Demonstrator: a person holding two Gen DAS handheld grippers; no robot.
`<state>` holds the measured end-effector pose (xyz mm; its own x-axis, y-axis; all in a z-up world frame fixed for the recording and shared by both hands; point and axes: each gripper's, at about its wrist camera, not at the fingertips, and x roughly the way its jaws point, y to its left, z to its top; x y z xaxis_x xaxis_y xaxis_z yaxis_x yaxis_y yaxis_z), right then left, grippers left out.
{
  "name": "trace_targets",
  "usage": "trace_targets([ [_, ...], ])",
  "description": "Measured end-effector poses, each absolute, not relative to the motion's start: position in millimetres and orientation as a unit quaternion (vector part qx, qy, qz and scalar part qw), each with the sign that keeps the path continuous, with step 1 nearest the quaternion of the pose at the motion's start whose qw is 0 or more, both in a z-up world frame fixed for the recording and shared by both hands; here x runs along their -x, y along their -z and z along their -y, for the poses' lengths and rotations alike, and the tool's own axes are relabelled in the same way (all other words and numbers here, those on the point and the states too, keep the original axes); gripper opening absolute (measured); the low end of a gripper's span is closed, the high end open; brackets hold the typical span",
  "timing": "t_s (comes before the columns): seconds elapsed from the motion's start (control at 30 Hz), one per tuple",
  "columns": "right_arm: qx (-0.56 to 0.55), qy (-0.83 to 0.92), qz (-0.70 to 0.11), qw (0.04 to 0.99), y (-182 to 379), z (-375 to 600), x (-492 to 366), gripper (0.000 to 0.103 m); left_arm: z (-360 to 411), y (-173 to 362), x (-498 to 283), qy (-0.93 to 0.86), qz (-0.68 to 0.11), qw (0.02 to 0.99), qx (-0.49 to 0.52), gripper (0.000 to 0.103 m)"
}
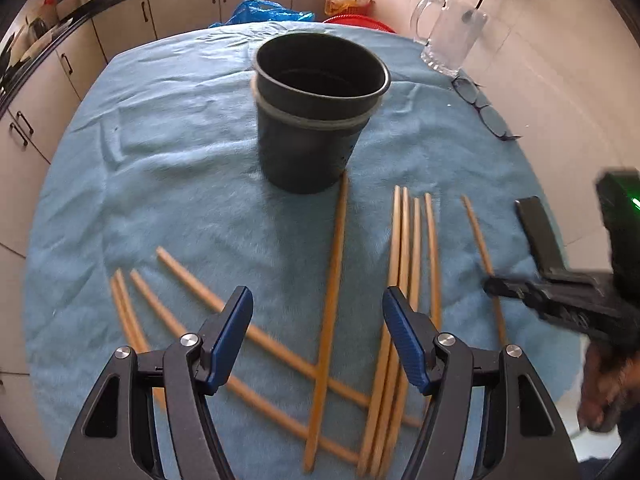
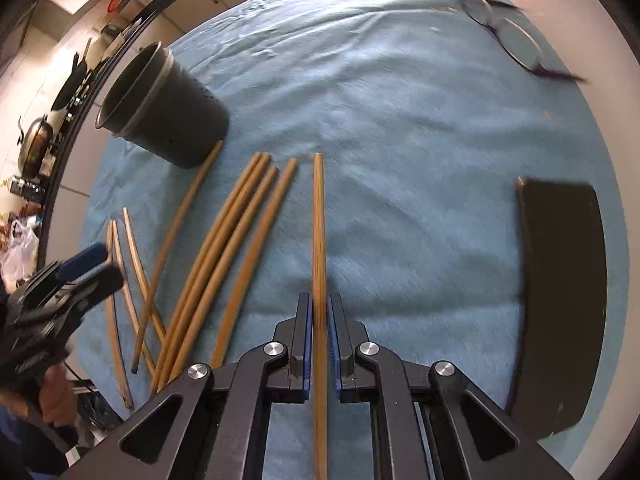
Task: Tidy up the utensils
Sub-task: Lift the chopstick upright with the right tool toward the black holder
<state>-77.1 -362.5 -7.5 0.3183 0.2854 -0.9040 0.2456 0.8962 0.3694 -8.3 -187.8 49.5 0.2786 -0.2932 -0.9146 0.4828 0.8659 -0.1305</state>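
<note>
Several wooden chopsticks point(image 1: 404, 264) lie scattered on a blue cloth point(image 1: 168, 152) over a round table. A dark round holder cup point(image 1: 316, 120) stands upright behind them, empty as far as I can see. My left gripper point(image 1: 317, 296) hangs open just above the pile, with one long chopstick point(image 1: 334, 280) lying on the cloth beneath the gap between its blue pads. My right gripper point(image 2: 319, 300) is shut on a single chopstick point(image 2: 318, 220) that runs straight out ahead of the pads. The same cup point(image 2: 172, 116) shows at the upper left of the right wrist view.
A flat black slab point(image 2: 560, 300) lies on the cloth to the right. Eyeglasses point(image 1: 480, 108) and a clear glass mug point(image 1: 452, 36) sit at the far right edge. A blue plastic bag point(image 1: 264, 10) and kitchen cabinets point(image 1: 120, 28) lie beyond the table.
</note>
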Motion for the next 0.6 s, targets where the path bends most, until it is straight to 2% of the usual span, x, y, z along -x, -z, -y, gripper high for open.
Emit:
trace_targets([
  [0.1,-0.238,-0.011,-0.580,0.779,8,364,85,0.008,201,-37,-1,0.232,-0.550,0.796,-0.102,0.057],
  [0.37,-0.248,-0.009,-0.576,0.779,5,372,103,0.008,216,-18,1,0.219,-0.555,0.790,-0.141,0.011],
  [0.6,-0.253,-0.011,-0.581,0.774,6,377,104,0.009,198,-21,15,0.223,-0.587,0.770,-0.116,0.008],
])
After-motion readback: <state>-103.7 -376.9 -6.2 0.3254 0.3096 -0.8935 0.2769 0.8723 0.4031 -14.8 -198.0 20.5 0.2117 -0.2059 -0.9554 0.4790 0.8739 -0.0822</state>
